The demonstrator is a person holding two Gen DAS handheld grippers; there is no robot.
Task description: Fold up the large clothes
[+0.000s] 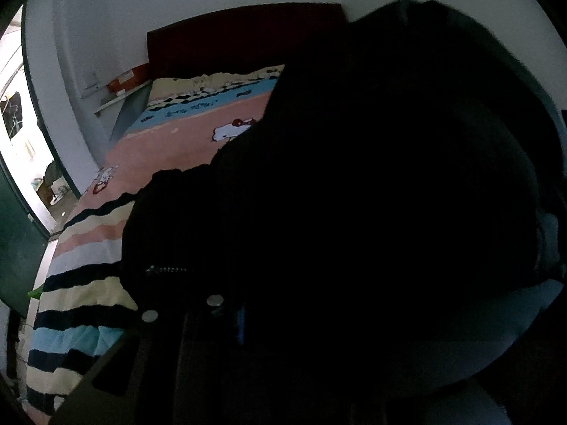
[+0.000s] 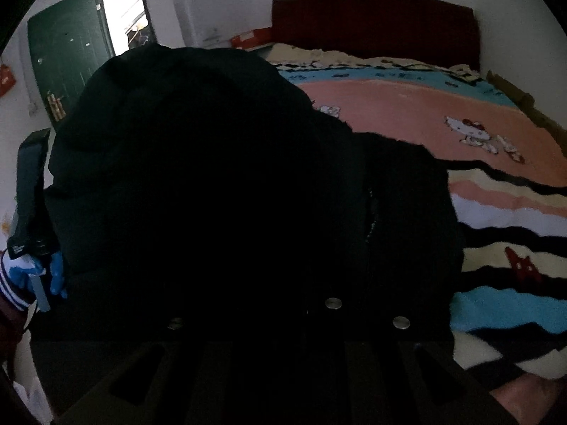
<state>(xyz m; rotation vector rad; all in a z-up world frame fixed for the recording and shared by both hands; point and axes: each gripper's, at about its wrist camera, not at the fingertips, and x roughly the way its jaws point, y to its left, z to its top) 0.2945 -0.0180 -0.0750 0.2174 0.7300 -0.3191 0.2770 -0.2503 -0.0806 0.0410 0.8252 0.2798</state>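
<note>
Right now both claws are buried in black fabric. Right claw [image 2: 283, 326] is pressed together, with the black coat [image 2: 219, 191] bunched over its fingers — it looks pinched on a fold, but the contact itself is too dark to confirm. Left claw [image 1: 212, 304]: fingers swallowed by the same coat, so I cannot tell whether it grips or is partly spread.

The coat is lifted in front of both cameras, and its lower part rests on the striped blanket [image 2: 514, 212] of the bed [image 2: 375, 17].

Risks:
- A loose left grip lets that side drop, so the fold lands skewed.
- The thick padded bulk may slide out of the right pinch under its own weight.
- The coat blocks both views — edges and zipper [image 2: 370, 212] are hard to align.
- Dragging could ruck up the blanket.
</note>
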